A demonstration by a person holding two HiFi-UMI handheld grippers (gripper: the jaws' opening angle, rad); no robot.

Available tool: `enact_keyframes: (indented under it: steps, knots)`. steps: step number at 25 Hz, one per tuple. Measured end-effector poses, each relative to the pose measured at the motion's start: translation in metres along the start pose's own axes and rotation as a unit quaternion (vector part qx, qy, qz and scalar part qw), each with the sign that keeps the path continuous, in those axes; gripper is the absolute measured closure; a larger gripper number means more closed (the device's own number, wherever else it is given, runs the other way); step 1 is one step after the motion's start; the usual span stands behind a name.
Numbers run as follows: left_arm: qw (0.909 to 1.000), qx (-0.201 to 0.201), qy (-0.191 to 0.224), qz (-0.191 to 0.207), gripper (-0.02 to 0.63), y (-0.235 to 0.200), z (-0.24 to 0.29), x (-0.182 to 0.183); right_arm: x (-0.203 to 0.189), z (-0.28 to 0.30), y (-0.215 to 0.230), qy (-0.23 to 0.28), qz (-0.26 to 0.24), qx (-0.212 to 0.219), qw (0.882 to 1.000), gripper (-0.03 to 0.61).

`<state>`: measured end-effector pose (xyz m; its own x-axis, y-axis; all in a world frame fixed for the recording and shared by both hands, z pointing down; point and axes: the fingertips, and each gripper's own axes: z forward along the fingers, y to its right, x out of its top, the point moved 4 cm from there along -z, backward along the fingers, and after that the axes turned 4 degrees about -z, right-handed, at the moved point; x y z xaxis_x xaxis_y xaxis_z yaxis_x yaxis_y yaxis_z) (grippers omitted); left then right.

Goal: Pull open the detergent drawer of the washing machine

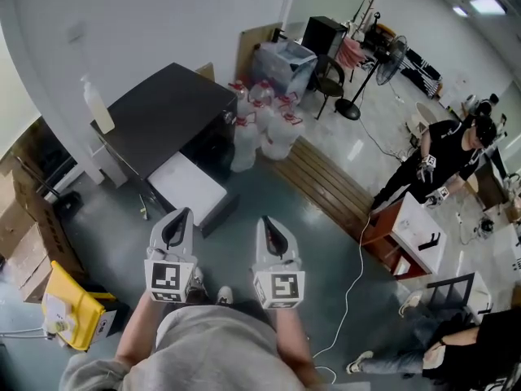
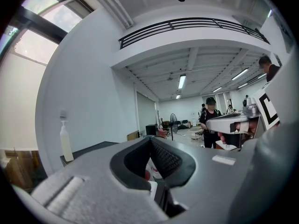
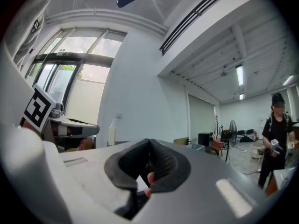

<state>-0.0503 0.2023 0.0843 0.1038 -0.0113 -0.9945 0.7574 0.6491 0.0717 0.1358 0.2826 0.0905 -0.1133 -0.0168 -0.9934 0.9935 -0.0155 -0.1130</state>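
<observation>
In the head view a dark-topped machine (image 1: 167, 108) stands against the wall ahead of me, with a white bottle (image 1: 96, 104) on its top. A flat white part (image 1: 189, 187) juts out low from its front; I cannot tell whether this is the drawer. My left gripper (image 1: 181, 212) and right gripper (image 1: 267, 220) are held side by side, level, short of the machine and touching nothing. Both are shut, with the pads meeting and nothing between them, as the left gripper view (image 2: 150, 139) and the right gripper view (image 3: 149, 141) show.
Several water jugs (image 1: 260, 129) stand beside the machine on the right, with a low wooden platform (image 1: 326, 182) past them. Cardboard boxes (image 1: 24, 235) and a yellow box (image 1: 69, 308) lie at the left. A person (image 1: 444, 157) stands at the right, and a white cable (image 1: 354, 283) crosses the floor.
</observation>
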Motion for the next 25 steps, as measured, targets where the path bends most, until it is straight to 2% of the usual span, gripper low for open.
enact_keyframes:
  steps: [25]
  knots:
    - [0.9999, -0.006, -0.005, 0.007, 0.603, -0.013, 0.016, 0.0, 0.001, 0.024, -0.006, -0.002, 0.0, 0.004, 1.0, 0.574]
